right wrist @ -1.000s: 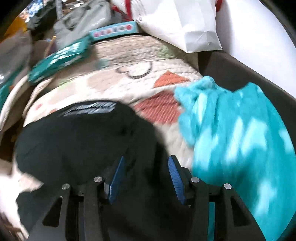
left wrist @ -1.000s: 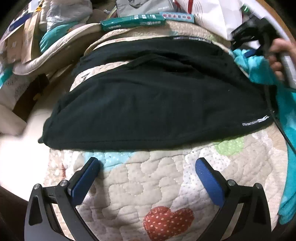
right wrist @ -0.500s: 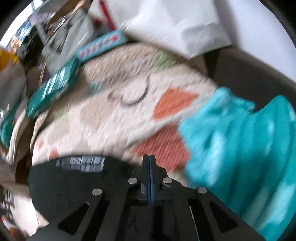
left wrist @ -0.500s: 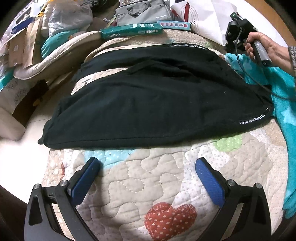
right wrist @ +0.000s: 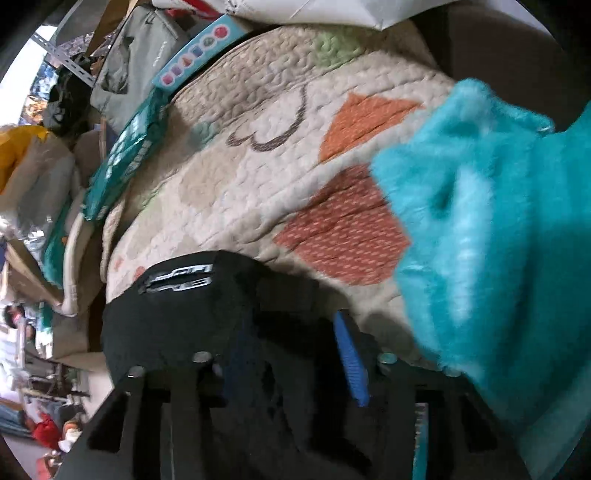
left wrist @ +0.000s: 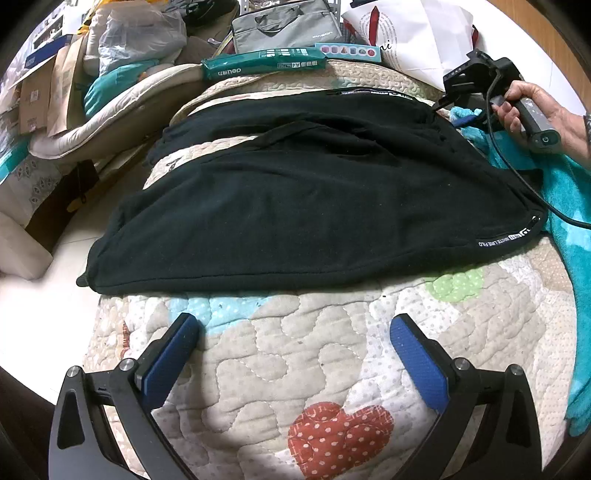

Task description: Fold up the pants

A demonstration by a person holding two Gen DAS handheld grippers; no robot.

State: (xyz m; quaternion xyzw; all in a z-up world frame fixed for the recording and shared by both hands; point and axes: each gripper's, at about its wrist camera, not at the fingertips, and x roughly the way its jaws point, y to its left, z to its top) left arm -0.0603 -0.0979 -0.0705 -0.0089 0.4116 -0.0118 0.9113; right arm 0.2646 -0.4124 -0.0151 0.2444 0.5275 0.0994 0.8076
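Black pants (left wrist: 314,199) lie spread across a patchwork quilt (left wrist: 295,362), waistband to the right, legs to the left. My left gripper (left wrist: 293,343) is open and empty, hovering over the quilt just short of the pants' near edge. My right gripper (left wrist: 448,107) shows in the left wrist view at the far right corner of the waistband, held by a hand. In the right wrist view my right gripper (right wrist: 295,354) has its fingers apart with black pants fabric (right wrist: 177,317) between and under them.
A teal fleece blanket (right wrist: 491,240) lies along the quilt's right side. A green paper pack (left wrist: 264,64), a flat toy box (left wrist: 349,51), a grey bag (left wrist: 286,26) and a white bag (left wrist: 417,33) crowd the far edge. Cushions and boxes are stacked at left.
My right gripper was shut half a second ago and now has its fingers apart at the waistband's far corner. My left gripper has stayed in place, open.
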